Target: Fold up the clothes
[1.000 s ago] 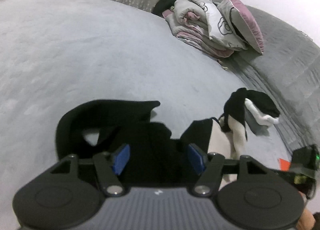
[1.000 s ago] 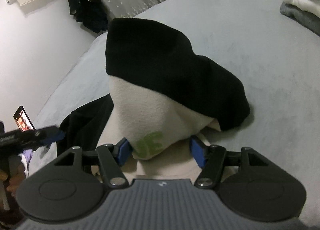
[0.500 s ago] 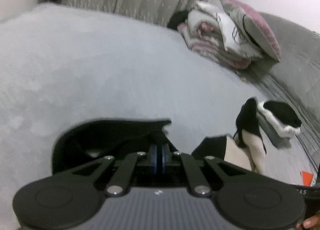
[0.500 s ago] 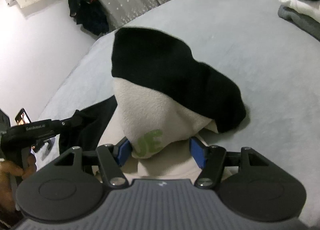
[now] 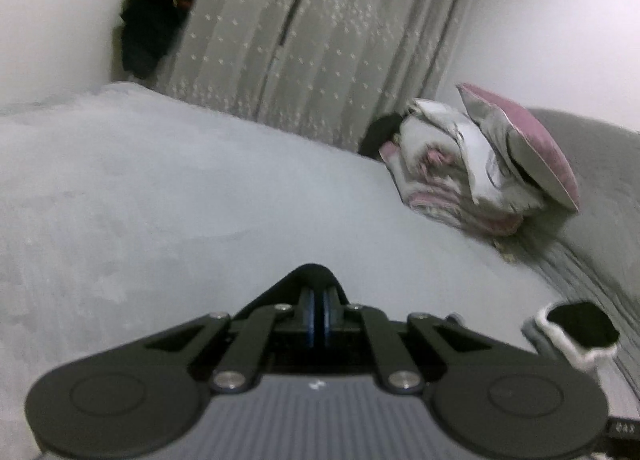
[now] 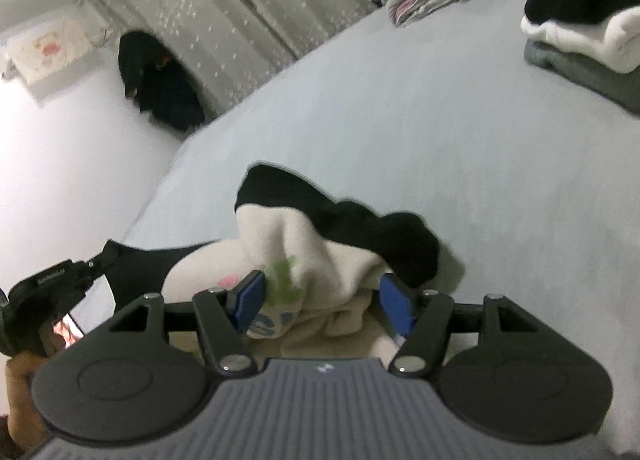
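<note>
My left gripper [image 5: 319, 314] pinching black cloth [image 5: 312, 274], my right gripper [image 6: 320, 302] spread around cream-and-black garment [image 6: 320, 244] on bed [image 6: 460, 148], folded stack [image 6: 588, 40] at 2 o'clock.

Each gripper [image 6: 322, 302] has a ribbed grey body, black linkage arms, silver screws and 2 blue pads [image 6: 250, 296].

Left gripper [image 5: 319, 314] apparently clamped; right gripper [image 6: 324, 302] agape
</note>
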The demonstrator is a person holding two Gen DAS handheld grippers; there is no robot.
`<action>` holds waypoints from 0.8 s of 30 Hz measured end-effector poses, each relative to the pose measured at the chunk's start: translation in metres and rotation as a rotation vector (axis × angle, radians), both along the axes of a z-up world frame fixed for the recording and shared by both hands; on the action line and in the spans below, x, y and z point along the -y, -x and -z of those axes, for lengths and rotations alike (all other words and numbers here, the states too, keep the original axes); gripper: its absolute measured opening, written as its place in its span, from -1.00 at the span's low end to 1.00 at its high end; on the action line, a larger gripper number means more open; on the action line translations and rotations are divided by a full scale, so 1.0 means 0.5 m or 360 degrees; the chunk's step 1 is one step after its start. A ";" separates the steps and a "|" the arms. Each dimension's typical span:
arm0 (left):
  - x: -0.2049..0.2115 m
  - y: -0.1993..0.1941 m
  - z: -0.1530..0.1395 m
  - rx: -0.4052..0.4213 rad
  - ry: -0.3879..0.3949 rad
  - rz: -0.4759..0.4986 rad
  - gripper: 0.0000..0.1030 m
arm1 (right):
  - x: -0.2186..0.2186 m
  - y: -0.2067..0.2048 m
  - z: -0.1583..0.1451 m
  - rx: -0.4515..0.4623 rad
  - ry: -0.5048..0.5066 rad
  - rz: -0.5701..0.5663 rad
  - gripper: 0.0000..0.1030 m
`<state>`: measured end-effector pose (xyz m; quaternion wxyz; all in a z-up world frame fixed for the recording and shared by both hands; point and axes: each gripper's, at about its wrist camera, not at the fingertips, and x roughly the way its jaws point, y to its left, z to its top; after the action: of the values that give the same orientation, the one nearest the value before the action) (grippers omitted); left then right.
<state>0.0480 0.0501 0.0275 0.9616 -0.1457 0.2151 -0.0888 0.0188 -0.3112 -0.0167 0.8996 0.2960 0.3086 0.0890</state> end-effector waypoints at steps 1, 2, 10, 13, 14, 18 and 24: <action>-0.003 -0.007 -0.005 0.0026 0.0002 -0.0036 -0.93 | 0.000 -0.010 0.002 -0.0008 0.0000 0.0015 0.28; -0.009 -0.016 -0.007 0.0039 0.0022 -0.0063 -0.93 | 0.000 -0.021 0.004 -0.0017 -0.0001 0.0029 0.29; -0.022 -0.094 -0.009 0.0000 0.0036 -0.0119 -0.93 | 0.001 -0.103 0.020 -0.0083 -0.0004 0.0146 0.29; -0.026 -0.119 -0.010 -0.0002 -0.0024 -0.0122 -0.93 | 0.001 -0.134 0.026 -0.0107 -0.0005 0.0190 0.29; -0.031 -0.128 -0.009 -0.0005 -0.0029 -0.0132 -0.93 | 0.001 -0.144 0.028 -0.0116 -0.0005 0.0204 0.29; -0.048 -0.164 0.008 -0.0040 -0.0046 -0.0180 -0.93 | 0.004 -0.194 0.044 -0.0131 -0.0095 0.0215 0.25; -0.062 -0.208 0.035 -0.0086 -0.0054 -0.0213 -0.93 | 0.005 -0.254 0.082 -0.0218 -0.0400 0.0165 0.20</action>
<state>0.1521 0.0813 0.0098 0.9616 -0.1457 0.2321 -0.0166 0.1458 -0.3136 -0.0575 0.8356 0.4273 0.3400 0.0599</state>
